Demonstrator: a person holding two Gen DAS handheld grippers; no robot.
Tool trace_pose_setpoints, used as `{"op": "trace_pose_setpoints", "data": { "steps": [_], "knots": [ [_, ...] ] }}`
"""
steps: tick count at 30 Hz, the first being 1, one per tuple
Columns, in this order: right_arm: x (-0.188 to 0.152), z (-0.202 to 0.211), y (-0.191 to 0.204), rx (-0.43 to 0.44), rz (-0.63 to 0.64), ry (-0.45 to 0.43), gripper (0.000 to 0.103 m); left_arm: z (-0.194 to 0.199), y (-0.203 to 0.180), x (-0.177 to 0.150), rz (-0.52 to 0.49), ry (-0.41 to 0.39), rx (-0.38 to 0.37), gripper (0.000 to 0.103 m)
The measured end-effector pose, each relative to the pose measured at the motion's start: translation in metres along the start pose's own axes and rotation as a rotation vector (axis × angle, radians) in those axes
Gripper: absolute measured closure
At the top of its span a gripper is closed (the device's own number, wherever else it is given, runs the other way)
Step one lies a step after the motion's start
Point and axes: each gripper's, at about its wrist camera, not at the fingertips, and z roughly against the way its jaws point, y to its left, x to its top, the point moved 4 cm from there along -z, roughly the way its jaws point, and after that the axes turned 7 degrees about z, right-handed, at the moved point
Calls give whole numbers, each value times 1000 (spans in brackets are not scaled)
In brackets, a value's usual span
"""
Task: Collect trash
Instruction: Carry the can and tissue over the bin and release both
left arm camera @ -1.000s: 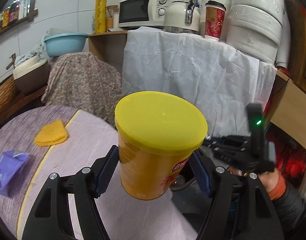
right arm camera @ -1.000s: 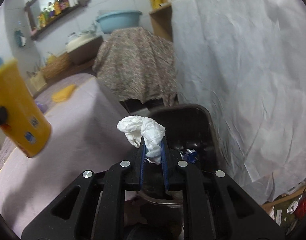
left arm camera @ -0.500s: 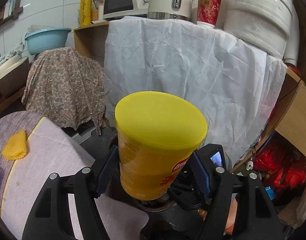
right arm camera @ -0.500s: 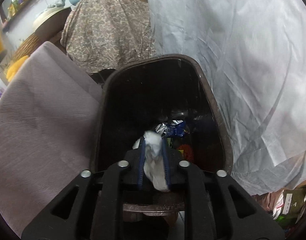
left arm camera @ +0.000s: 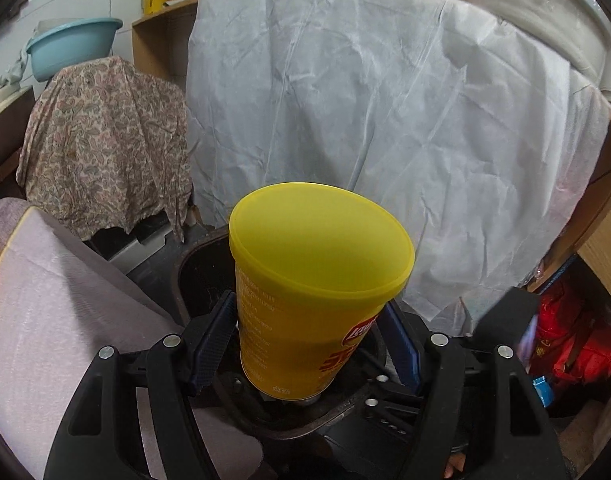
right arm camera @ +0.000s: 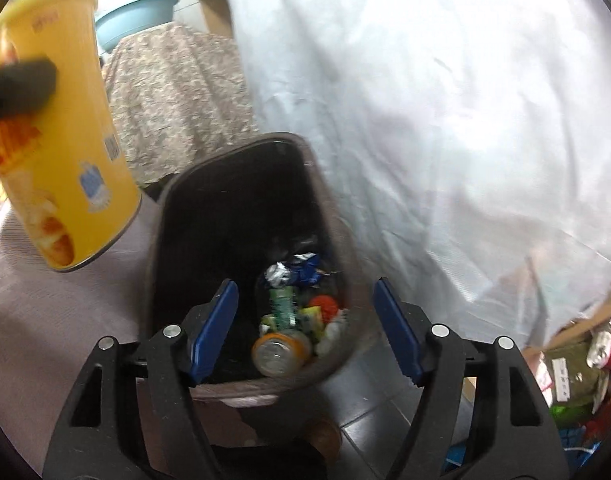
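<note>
Canister in left gripper; right gripper opening above bin.

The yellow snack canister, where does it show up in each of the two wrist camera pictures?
Left wrist: the yellow canister fills the lower centre, clamped between the left gripper's blue pads, over the dark bin.
Right wrist: the canister is at the upper left, tilted, beside the bin.
Shared landmark: the white sheet hanging behind the bin.
</note>
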Motion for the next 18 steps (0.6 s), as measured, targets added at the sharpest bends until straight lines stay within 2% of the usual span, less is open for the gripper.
{"op": "trace_pose_setpoints", "data": {
  "steps": [5,10,15,18],
  "knots": [
    [-7,2,-22,-9,-52,6,32,-30,2,-4,-2,53,37,34],
    [-7,3,-28,-3,-69,3,32,-50,7,-11,29,144,49,33],
    [-3,9,-28,-6,-66,-17,33,-39,11,-10,36,116,61,16],
    [-2,14,-29,-12,-63,-30,32,-33,15,-4,64,97,41,14]
  ]
}}
